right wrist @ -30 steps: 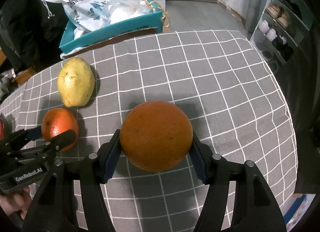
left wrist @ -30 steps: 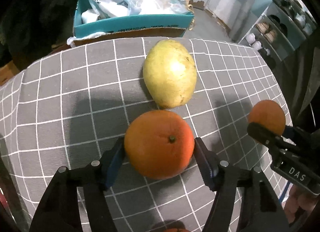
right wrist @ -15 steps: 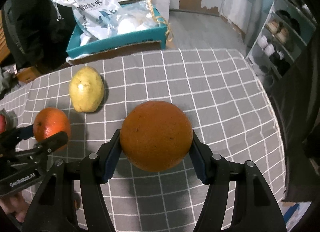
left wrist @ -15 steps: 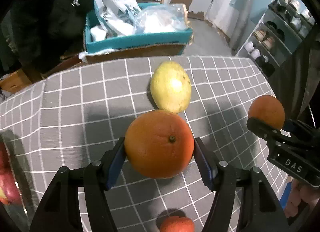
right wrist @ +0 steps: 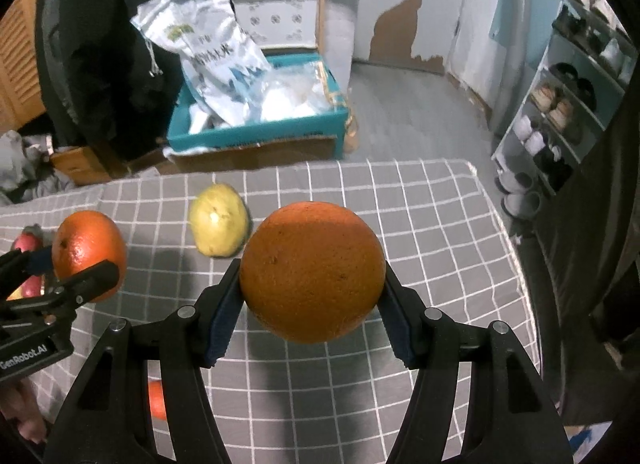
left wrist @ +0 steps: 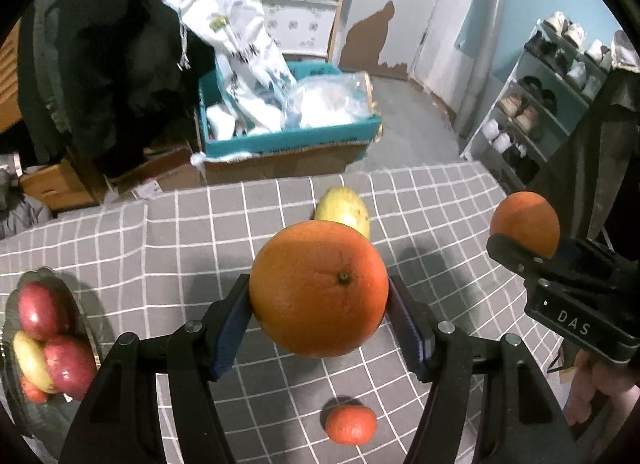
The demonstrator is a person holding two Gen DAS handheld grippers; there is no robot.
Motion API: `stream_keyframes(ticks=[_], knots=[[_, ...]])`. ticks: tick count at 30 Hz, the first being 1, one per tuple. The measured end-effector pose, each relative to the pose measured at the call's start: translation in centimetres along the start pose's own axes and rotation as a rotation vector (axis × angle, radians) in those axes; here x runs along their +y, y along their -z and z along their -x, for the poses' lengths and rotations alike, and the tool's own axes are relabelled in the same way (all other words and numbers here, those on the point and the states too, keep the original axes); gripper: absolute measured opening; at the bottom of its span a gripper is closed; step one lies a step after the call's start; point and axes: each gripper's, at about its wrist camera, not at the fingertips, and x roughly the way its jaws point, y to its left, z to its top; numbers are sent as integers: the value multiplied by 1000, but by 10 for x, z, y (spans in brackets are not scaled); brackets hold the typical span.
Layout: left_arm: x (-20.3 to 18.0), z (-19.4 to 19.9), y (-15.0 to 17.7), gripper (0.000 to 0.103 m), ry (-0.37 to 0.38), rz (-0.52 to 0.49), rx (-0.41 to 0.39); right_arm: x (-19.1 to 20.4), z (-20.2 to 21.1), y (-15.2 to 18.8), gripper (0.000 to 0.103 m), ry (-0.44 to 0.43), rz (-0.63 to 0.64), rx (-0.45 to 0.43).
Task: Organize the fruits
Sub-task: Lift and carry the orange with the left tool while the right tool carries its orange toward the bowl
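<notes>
My left gripper (left wrist: 319, 296) is shut on a bright orange (left wrist: 319, 294) with a stem dimple, held well above the grey checked tablecloth (left wrist: 200, 244). My right gripper (right wrist: 312, 284) is shut on a duller orange (right wrist: 312, 272), also lifted. Each gripper shows in the other's view: the right one (left wrist: 524, 242) at the right edge, the left one (right wrist: 86, 260) at the left edge. A yellow-green pear (right wrist: 218, 230) lies on the cloth behind both; it also shows in the left wrist view (left wrist: 352, 212). A small tangerine (left wrist: 351, 424) lies on the cloth below the left gripper.
A metal bowl (left wrist: 90, 328) with red and yellow fruit sits at the table's left edge. Beyond the far edge a teal cardboard box (left wrist: 288, 140) holds plastic bags. A shoe rack (right wrist: 568, 112) stands at the right. The table drops off at right.
Both grippers have risen with their oranges; the table and pear look smaller and farther. The fruit bowl and the small tangerine have come into the left wrist view.
</notes>
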Motion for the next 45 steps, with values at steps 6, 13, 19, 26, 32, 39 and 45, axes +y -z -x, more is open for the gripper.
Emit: stream_keyframes(ticks=[6,13,19,26,32,39,45], knots=[[5,34,-4,67,2,-1,-54,9,31,-8,63,-17,22,-65],[10,75,-6,67,6,-1,-118,21,59,-16,63,-44,42,-124],[11,110,-7,67,1,-16,-179,33,83,-21,63,-70,67,-171],[17,139,-4,67,2,-9,-220,48,106,-22,63,-90,96,-208],[23,162,1,68,-14,-10,-264,60,124,-23,63,-113,116,-243],[40,184,7,68,-31,8,-295,77,135,-26,63,-154,139,-263],[57,197,14,67,-57,37,-311,98,139,-28,63,-191,163,-269]])
